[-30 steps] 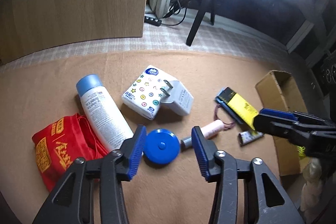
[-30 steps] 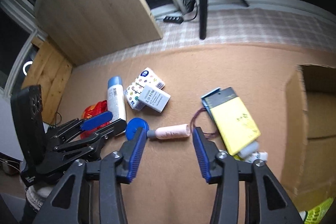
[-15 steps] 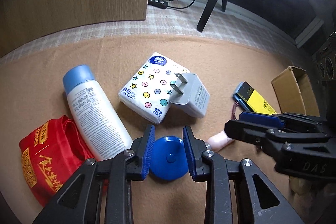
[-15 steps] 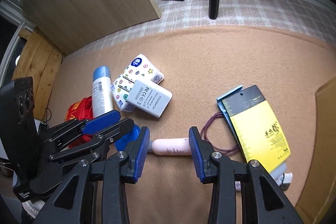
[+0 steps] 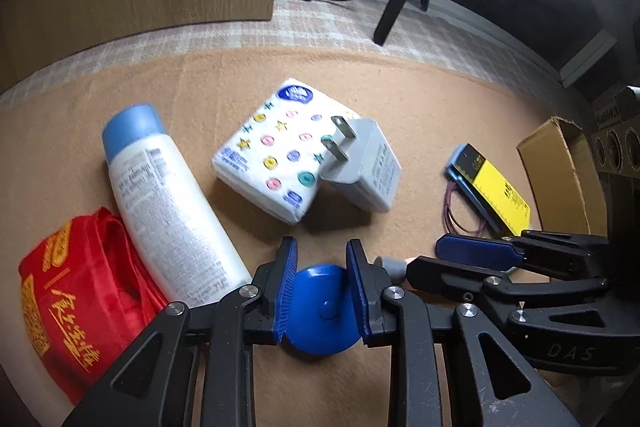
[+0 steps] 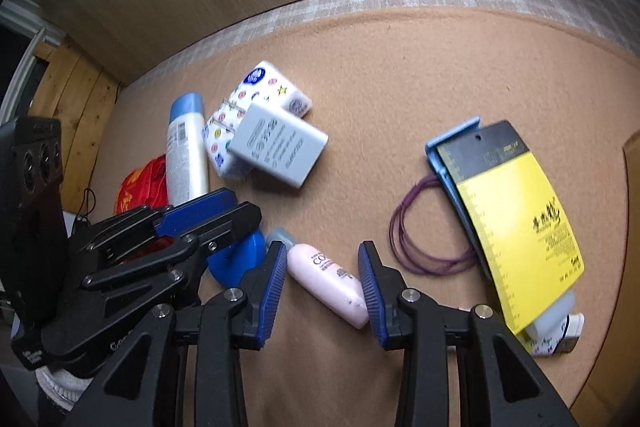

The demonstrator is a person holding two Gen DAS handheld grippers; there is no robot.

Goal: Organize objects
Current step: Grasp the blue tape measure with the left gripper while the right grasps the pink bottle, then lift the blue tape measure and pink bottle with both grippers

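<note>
A blue round tape measure (image 5: 320,311) lies on the tan mat between the pads of my left gripper (image 5: 322,251). The jaws are closing and both pads touch the disc's rim. The same disc (image 6: 240,259) peeks out under the left gripper (image 6: 208,211) in the right wrist view. A pink tube (image 6: 324,283) with a grey cap lies askew between the pads of my right gripper (image 6: 322,251), one end against each pad. From the left wrist view only its grey cap (image 5: 394,265) shows, beside the right gripper (image 5: 472,259).
A white bottle (image 5: 168,203) with a blue cap leans on a red pouch (image 5: 72,291). A grey charger (image 5: 364,171) rests on a tissue pack (image 5: 280,155). A yellow card pack (image 6: 516,219), a purple band (image 6: 424,243) and a cardboard box (image 5: 560,171) lie to the right.
Both grippers came down over the mat. The left jaws narrowed around the blue tape measure. The right jaws narrowed on the pink tube, which turned from crosswise to slanted.
</note>
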